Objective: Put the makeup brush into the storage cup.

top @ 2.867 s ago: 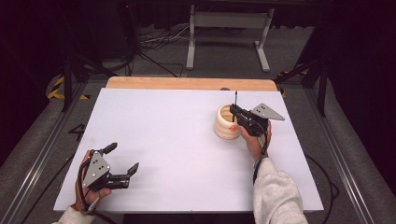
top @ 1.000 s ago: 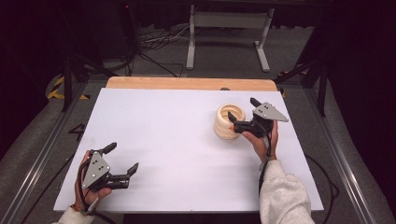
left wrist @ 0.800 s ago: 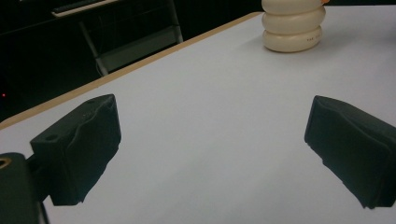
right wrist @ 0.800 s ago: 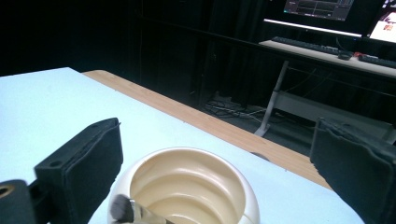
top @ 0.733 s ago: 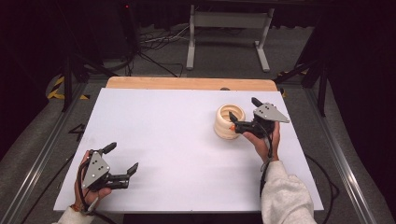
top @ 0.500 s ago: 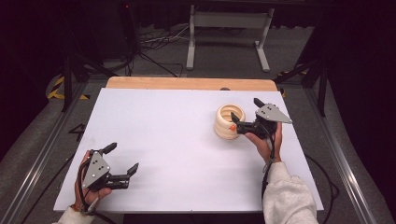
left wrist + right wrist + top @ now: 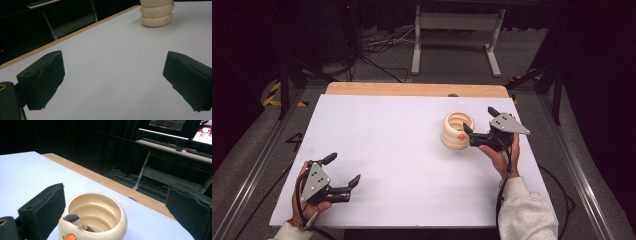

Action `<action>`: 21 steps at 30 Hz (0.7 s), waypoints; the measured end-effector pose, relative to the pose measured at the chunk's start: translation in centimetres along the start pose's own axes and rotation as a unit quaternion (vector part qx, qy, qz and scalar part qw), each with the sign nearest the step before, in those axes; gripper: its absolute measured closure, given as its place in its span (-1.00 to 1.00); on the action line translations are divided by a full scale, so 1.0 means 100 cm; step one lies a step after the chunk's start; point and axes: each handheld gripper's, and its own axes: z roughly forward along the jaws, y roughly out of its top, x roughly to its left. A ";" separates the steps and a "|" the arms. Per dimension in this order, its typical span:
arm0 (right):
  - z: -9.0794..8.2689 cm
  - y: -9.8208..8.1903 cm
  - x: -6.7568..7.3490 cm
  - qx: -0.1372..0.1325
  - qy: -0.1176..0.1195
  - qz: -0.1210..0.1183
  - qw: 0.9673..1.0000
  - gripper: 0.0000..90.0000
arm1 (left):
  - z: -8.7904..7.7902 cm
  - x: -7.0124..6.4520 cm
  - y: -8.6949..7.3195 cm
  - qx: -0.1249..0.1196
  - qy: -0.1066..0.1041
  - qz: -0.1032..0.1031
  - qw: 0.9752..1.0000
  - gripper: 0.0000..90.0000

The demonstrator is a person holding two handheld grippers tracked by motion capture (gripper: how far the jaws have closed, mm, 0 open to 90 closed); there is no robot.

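A cream ribbed pot (image 7: pixel 456 131) stands right of centre on the white table (image 7: pixel 402 150). In the right gripper view, a small brush (image 7: pixel 75 220) leans inside the pot (image 7: pixel 100 212), its grey tip on the near rim beside an orange bit (image 7: pixel 69 237). My right gripper (image 7: pixel 479 120) is open just right of the pot, one jaw close to its wall, the jaws spread on either side of it (image 7: pixel 116 195). At the table's near left corner my left gripper (image 7: pixel 344 167) is open and holds nothing (image 7: pixel 112 80), with the pot (image 7: pixel 156 13) far ahead of it.
A wooden strip (image 7: pixel 417 89) runs along the table's far edge. Beyond it are a metal stand (image 7: pixel 457 22) and floor cables (image 7: pixel 377 42). Metal rails (image 7: pixel 252 180) flank the table. A desk with keyboards (image 7: pixel 175 146) is behind in the right gripper view.
The right gripper earlier held a thin dark stick upright over the pot. It has let go and drawn back to the right, open. The left gripper has not moved.
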 end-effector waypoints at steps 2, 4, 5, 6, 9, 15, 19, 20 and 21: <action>-0.002 0.000 0.000 0.001 0.001 -0.001 1.000 -0.93 | 0.000 0.000 0.000 0.002 0.000 0.000 1.000 -0.90; -0.004 0.000 0.001 0.005 -0.003 -0.009 1.000 -0.92 | 0.000 0.000 0.000 0.002 -0.001 -0.001 1.000 -0.90; -0.005 0.000 0.001 0.006 -0.003 -0.011 1.000 -0.92 | 0.000 0.000 0.000 0.003 -0.002 0.000 1.000 -0.90; -0.006 0.000 0.002 0.008 -0.003 -0.014 1.000 -0.92 | 0.000 0.000 0.000 0.003 -0.002 0.000 1.000 -0.90; -0.010 -0.001 0.001 0.007 -0.001 -0.014 1.000 -0.92 | 0.000 0.000 0.000 0.003 -0.001 -0.001 1.000 -0.90; -0.016 -0.003 0.001 0.010 -0.002 -0.026 1.000 -0.92 | 0.000 0.001 0.000 0.000 -0.001 -0.002 1.000 -0.90; -0.021 -0.005 0.001 0.010 -0.002 -0.031 0.999 -0.92 | 0.000 0.000 0.000 0.002 -0.002 -0.001 1.000 -0.90; -0.022 -0.005 0.001 0.010 -0.002 -0.030 0.999 -0.92 | 0.000 0.000 0.000 0.003 -0.001 -0.001 1.000 -0.90; -0.024 -0.005 0.001 0.010 -0.003 -0.033 0.999 -0.92 | 0.000 0.001 0.000 0.003 -0.001 0.001 1.000 -0.90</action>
